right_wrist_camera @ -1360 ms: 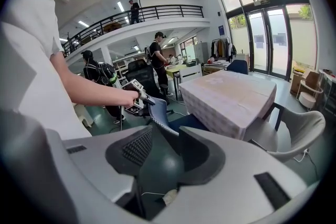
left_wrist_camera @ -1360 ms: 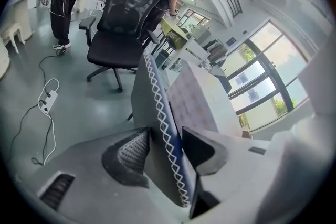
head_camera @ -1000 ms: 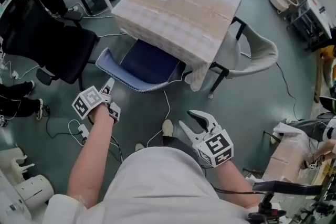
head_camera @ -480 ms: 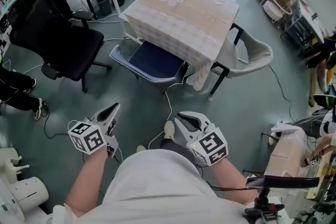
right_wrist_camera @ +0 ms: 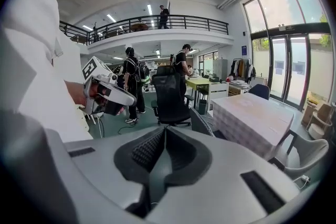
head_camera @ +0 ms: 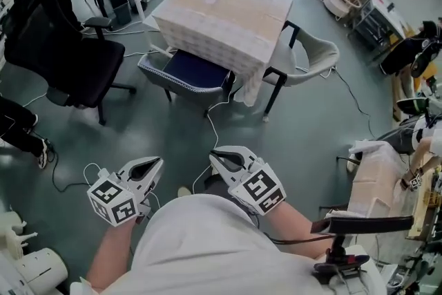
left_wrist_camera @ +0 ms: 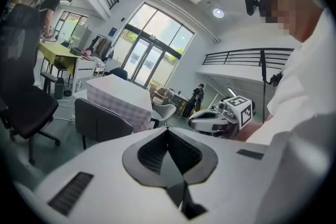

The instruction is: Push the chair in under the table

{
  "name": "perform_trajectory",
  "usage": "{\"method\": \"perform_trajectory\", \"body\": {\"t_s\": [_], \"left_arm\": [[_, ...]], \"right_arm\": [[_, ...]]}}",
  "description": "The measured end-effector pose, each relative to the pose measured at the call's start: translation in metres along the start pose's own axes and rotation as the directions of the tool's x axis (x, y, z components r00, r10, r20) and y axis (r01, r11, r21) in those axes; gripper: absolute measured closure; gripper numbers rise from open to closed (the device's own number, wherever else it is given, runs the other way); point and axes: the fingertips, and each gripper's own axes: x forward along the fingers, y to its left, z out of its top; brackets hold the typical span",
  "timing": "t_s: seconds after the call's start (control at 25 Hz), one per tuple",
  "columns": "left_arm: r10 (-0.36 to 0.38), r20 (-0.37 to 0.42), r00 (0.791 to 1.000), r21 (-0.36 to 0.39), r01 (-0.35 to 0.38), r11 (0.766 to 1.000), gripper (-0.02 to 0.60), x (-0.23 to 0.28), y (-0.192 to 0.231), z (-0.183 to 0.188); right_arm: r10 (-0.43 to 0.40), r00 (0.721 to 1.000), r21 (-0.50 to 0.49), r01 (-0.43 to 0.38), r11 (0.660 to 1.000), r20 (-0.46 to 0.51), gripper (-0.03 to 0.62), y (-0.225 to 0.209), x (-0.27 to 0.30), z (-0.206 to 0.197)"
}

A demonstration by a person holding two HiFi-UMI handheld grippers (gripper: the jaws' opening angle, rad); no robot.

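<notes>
**STATUS: CHAIR PART-WAY UNDER SURFACE, BOTH GRIPPERS CLEAR OF IT**

1. Grey-green floor [head_camera: 297,141]: fills most of the head view. A thin white cable [head_camera: 209,126] runs across it from the chair toward the person.

2. Square surface under a beige checked cloth [head_camera: 221,3]: stands at 12 o'clock in the head view.

3. Black swivel office chair [head_camera: 65,55]: stands at 9 o'clock from the surface, apart from it.

4. Chair with dark blue seat and grey woven back [head_camera: 183,72]: located at the 7 o'clock edge of the surface. The far part of the seat is under the hanging cloth; the near part and the back remain outside, on the person's side.

5. Cream shell chair [head_camera: 314,52]: stands at 3 o'clock from the surface, its black leg frame just beside the cloth.

6. Right gripper [head_camera: 214,154]: held at 6 o'clock from the blue chair, well apart from it. Its fingers are closing and are almost together, with nothing between them.

7. Left gripper [head_camera: 157,162]: held at 7 o'clock from the blue chair, well apart from it. Its fingers are pressed together and hold nothing.
</notes>
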Motion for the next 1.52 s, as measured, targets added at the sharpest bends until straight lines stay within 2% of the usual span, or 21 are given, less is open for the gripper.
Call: {"method": "perform_trajectory", "body": {"t_s": [0.16, 0.52, 0.76, 1.12, 1.52], "left_arm": [[-0.018, -0.018, 1.0, 0.043, 0.018, 0.999, 0.572, -0.016, -0.01, -0.008], [-0.033, -0.002, 0.999, 0.037, 0.033, 0.999, 0.572, -0.036, -0.011, -0.02], [-0.02, 0.01, 1.0, 0.004, 0.02, 1.0, 0.572, -0.044, -0.006, -0.024], [-0.03, 0.015, 0.999, -0.007, 0.03, 1.0, 0.572, -0.05, 0.005, -0.033], [-0.017, 0.019, 1.0, -0.037, 0.017, 0.999, 0.572, -0.041, 0.013, -0.031]], "right_arm": [[0.012, 1.0, -0.019, -0.012, 1.0, 0.001, 0.576, 0.024, 0.001, 0.007], [0.0, 1.0, -0.043, 0.0, 0.999, -0.004, 0.579, 0.05, 0.003, 0.01], [0.005, 1.0, -0.056, -0.006, 0.998, -0.012, 0.579, 0.063, 0.007, 0.013], [0.009, 1.0, -0.078, -0.011, 0.997, -0.022, 0.58, 0.072, 0.018, 0.015], [-0.004, 0.999, -0.068, 0.001, 0.998, -0.041, 0.58, 0.063, 0.016, 0.01]]}}
